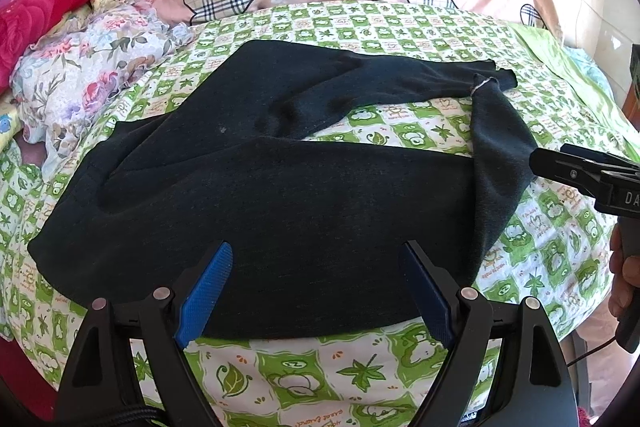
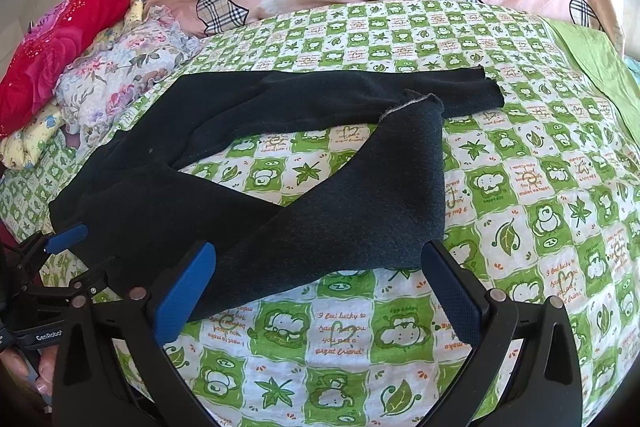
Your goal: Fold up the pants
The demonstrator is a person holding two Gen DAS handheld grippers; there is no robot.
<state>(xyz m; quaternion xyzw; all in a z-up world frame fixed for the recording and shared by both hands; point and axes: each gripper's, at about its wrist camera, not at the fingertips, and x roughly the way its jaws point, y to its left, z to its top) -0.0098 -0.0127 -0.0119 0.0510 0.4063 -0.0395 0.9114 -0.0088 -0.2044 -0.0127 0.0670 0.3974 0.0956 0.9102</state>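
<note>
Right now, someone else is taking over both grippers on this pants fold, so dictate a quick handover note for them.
Left gripper: open, empty, over the near edge of the dark navy knit pants.
Right gripper: open, empty, at the near leg's bend.
The pants lie spread on the green-and-white checked bedsheet, waist to the left. The far leg lies straight; the near leg is bent back, its cuff on the far leg's end.
Done: no tidy fold yet.
Left: straighten, stack the legs, fold.

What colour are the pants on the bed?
Dark, nearly black; the pants show best in the right wrist view.
</note>
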